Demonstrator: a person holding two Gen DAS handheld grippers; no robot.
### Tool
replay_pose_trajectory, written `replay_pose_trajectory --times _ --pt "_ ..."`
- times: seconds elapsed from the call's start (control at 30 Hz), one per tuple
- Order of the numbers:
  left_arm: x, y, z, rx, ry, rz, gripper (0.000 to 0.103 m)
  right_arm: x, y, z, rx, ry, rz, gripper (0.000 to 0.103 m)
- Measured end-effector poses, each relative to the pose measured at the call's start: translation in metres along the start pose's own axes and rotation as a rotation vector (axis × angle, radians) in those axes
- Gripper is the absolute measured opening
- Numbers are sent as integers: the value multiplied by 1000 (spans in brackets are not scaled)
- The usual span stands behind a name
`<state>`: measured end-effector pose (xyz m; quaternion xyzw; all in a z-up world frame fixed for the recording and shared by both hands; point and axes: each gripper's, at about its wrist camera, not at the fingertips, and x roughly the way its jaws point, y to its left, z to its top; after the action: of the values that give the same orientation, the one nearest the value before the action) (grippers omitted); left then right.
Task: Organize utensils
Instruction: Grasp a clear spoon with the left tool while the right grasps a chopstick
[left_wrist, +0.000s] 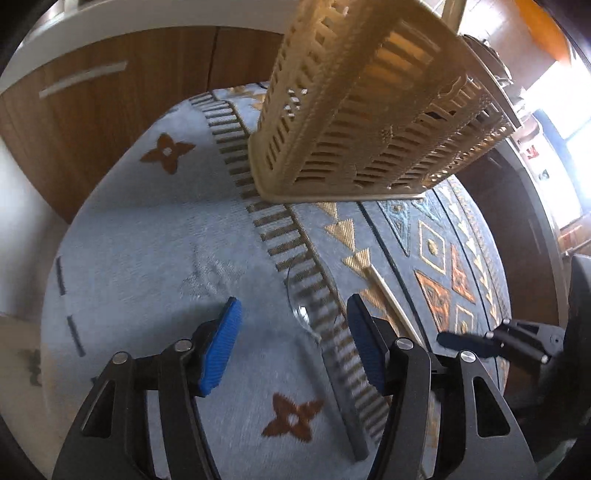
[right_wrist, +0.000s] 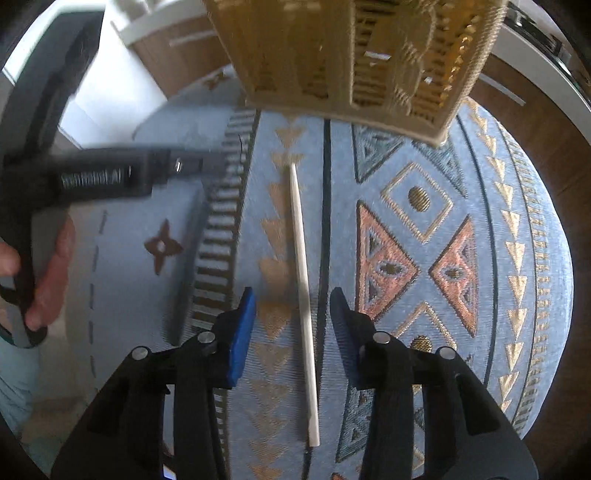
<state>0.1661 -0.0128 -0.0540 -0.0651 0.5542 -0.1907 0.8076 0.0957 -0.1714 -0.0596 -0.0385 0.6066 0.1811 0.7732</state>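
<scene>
A white chopstick (right_wrist: 303, 291) lies lengthwise on the patterned blue cloth (right_wrist: 424, 221), between the spread fingers of my right gripper (right_wrist: 291, 325), which is open and empty just above it. The chopstick also shows in the left wrist view (left_wrist: 391, 299). A beige slotted basket (left_wrist: 365, 110) stands at the far side of the cloth; it fills the top of the right wrist view (right_wrist: 351, 55). My left gripper (left_wrist: 295, 332) is open and empty over the cloth. A clear plastic spoon (left_wrist: 301, 314) lies between its fingers.
The cloth covers a round table (left_wrist: 147, 229). Wooden cabinets (left_wrist: 110, 110) with a white countertop stand behind it. The left gripper and the hand holding it show at the left of the right wrist view (right_wrist: 96, 177). The right gripper's tip shows in the left wrist view (left_wrist: 465, 341).
</scene>
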Motion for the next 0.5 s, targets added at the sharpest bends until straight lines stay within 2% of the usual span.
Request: replay_pose_trajectory --times 0.13,0.23,0.3,0.4,0.5 --pt "7 -14 5 50 -9 68 60 6 10 -5 -58 4 -59 38" --pt "11 -29 7 112 -12 118 59 9 17 -6 -72 2 -99 24" --pt "14 -37 6 148 -25 166 52 10 19 -7 -68 6 -97 5" --pt "15 -46 4 200 -36 218 33 9 20 -7 -49 4 -88 5" --pt "12 -47 -1 230 -43 215 33 -1 4 -6 1 -13 -85 5"
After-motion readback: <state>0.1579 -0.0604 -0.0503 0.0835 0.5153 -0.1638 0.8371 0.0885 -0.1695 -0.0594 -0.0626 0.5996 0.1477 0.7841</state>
